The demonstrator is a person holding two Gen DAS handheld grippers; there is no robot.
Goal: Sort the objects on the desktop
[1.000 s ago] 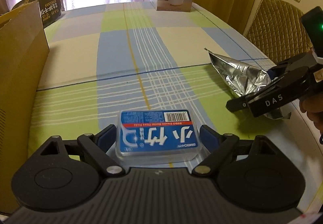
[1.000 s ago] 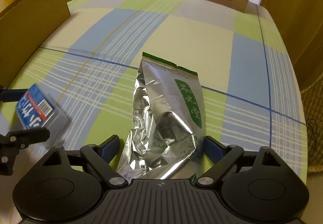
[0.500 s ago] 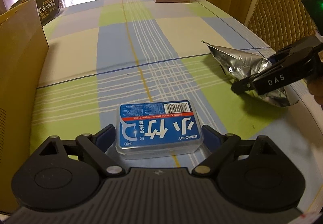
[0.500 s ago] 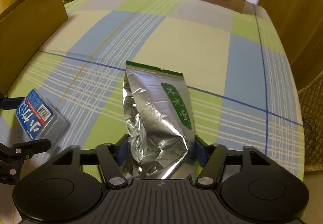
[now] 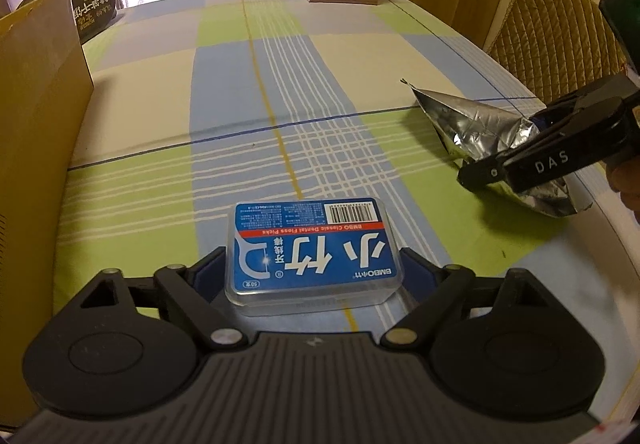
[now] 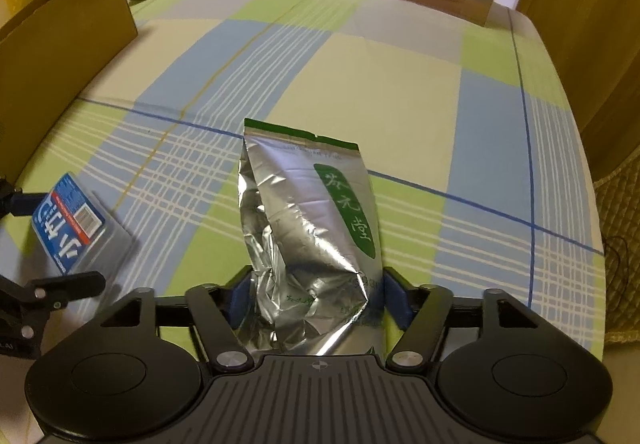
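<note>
1. The left gripper [image 5: 313,268] is closing its blue pads on the short ends of the floss-pick box [image 5: 312,246], which is sitting between the fingers with its label upward; whether it is resting on the bench [image 5: 168,92] or raised just above it is not clear.
2. That box is looking like rigid clear plastic, probably light and smooth-sided, so the pads are likely needing a square, firm squeeze across the end walls, low on the body instead of on the lid edge, to stop it sliding.
3. The right gripper [image 6: 316,300] is pinching the lower end of the foil tea pouch [image 6: 310,220], its jaws pressed into the crumpled sides, with the pouch stretching forward from the fingers.
4. The pouch is looking soft, thin and slippery, and judging by the creases it is partly empty; holding near the fuller bottom end, as now, is probably safer than the flat sealed top, which could fold.
5. Further out to the left of both grippers, a cardboard box [image 6: 68,44] is standing open, likely a sorting destination.
</note>
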